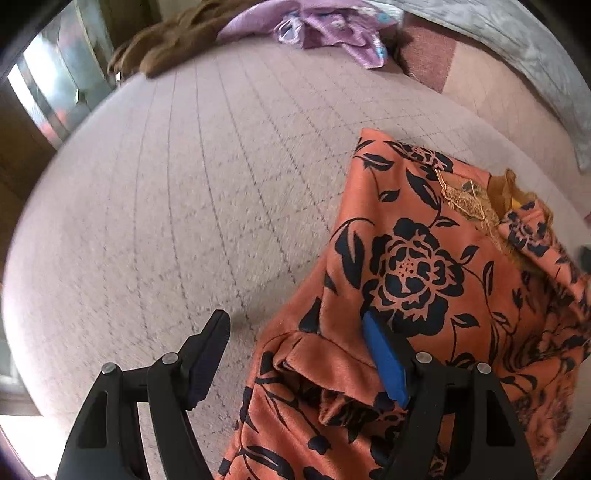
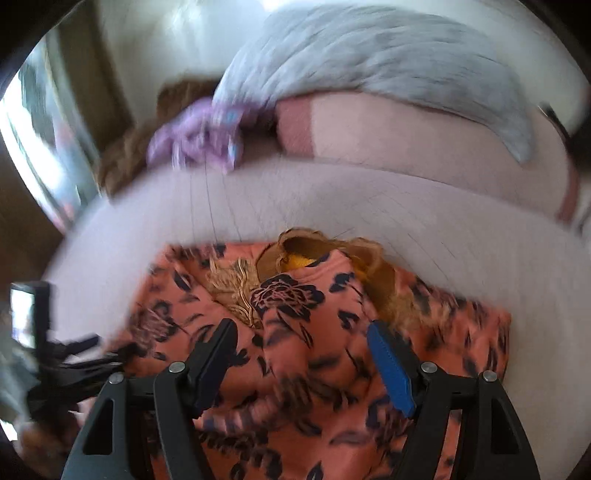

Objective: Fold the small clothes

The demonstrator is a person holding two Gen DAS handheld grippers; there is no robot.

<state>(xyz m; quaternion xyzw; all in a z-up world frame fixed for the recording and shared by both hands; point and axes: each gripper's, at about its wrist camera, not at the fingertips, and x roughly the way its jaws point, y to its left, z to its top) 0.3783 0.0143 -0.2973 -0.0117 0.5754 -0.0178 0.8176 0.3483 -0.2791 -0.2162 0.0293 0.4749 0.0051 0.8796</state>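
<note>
An orange garment with a black flower print (image 1: 417,280) lies on the pale quilted bed, partly folded, with gold embroidery at its neck (image 1: 465,199). My left gripper (image 1: 295,321) is open over the garment's left edge; its right finger is above the cloth and its left finger above the bed. In the right wrist view the same garment (image 2: 295,332) fills the lower frame, neck opening (image 2: 295,254) at the far side. My right gripper (image 2: 301,328) is open just above the garment's middle. The left gripper (image 2: 66,362) shows at the left edge of that view, blurred.
The pale quilted bed cover (image 1: 184,184) spreads left and far. A crumpled purple garment (image 1: 328,29) and a brown cloth (image 1: 166,44) lie at the far edge. A grey blanket (image 2: 388,59) and a pink pillow (image 2: 406,147) sit behind. A window (image 1: 48,92) is at left.
</note>
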